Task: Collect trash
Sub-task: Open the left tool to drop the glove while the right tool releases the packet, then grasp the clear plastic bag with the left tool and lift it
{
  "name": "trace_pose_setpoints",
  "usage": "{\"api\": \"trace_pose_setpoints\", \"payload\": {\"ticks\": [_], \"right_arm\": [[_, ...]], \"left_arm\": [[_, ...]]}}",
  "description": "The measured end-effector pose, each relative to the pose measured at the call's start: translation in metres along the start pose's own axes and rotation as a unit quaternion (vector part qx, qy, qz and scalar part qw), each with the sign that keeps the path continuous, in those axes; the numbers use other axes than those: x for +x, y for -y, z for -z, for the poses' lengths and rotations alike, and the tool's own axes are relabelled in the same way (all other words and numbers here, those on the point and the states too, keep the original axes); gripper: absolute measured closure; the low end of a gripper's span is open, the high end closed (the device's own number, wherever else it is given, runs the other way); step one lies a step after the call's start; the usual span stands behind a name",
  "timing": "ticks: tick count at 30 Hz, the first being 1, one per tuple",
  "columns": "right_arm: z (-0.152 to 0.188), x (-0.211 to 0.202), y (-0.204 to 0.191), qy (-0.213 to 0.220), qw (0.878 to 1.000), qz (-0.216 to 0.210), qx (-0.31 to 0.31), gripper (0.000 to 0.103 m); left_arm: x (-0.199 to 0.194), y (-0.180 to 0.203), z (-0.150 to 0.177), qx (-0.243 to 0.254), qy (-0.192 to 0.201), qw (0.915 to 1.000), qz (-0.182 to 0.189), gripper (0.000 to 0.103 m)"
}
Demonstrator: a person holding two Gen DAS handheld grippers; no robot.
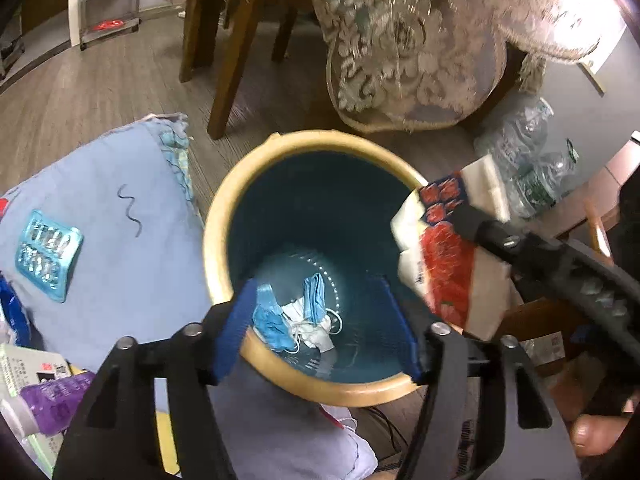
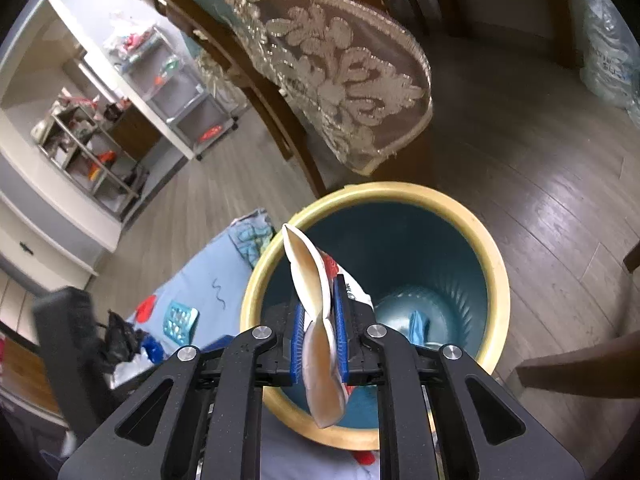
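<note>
A round bin with a tan rim [image 1: 218, 216] and teal inside stands on the floor; it also shows in the right wrist view [image 2: 494, 264]. Blue and white face masks [image 1: 298, 320] lie at its bottom. My left gripper [image 1: 320, 324] is open and empty, its blue fingers spread above the bin's near rim. My right gripper [image 2: 319, 320] is shut on a flattened white carton with red print [image 2: 312, 280], held over the bin's opening. The same carton [image 1: 448, 256] shows in the left wrist view at the bin's right rim.
A blue cloth [image 1: 108, 216] left of the bin carries a teal blister pack [image 1: 48, 254] and a thin dark squiggle [image 1: 130, 210]. A wooden chair with a lace cover [image 1: 400, 52] stands behind the bin. Plastic bottles in a bag [image 1: 528, 160] lie at the right.
</note>
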State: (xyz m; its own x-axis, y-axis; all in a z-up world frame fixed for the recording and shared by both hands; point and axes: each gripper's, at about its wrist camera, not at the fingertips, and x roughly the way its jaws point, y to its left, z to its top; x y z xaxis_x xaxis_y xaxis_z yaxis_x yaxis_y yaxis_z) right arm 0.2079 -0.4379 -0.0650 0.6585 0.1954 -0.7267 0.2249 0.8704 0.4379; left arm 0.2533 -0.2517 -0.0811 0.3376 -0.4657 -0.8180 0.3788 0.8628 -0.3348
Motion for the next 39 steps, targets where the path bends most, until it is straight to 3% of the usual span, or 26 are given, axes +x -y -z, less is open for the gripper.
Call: {"api": "trace_pose_setpoints", "payload": {"ticks": [10,20,28,33,39], "right_arm": [[0.007,0.02,0.003,-0.028,0.999,0.023,0.01,0.084],[0.011,0.022,-0.009,-0.026,0.999,0.035,-0.005,0.047],[0.014,0.02,-0.036,-0.017,0.998,0.025,-0.054,0.029],[0.02,0.02,-0.051,-0.018,0.996,0.02,-0.088,0.026],[0.026,0.021,-0.064,-0.027,0.993,0.013,-0.118,0.025]], "left_arm": [[-0.073,-0.013,0.0,-0.01,0.063,0.9975,-0.03,0.031],[-0.157,-0.061,0.026,-0.028,0.117,0.9915,-0.051,0.024],[-0.206,-0.119,0.057,-0.06,0.129,0.9862,-0.085,0.023],[-0.219,-0.157,0.079,-0.102,0.136,0.9804,-0.1,0.023],[-0.202,-0.185,0.097,-0.156,0.122,0.9752,-0.097,0.024]]}}
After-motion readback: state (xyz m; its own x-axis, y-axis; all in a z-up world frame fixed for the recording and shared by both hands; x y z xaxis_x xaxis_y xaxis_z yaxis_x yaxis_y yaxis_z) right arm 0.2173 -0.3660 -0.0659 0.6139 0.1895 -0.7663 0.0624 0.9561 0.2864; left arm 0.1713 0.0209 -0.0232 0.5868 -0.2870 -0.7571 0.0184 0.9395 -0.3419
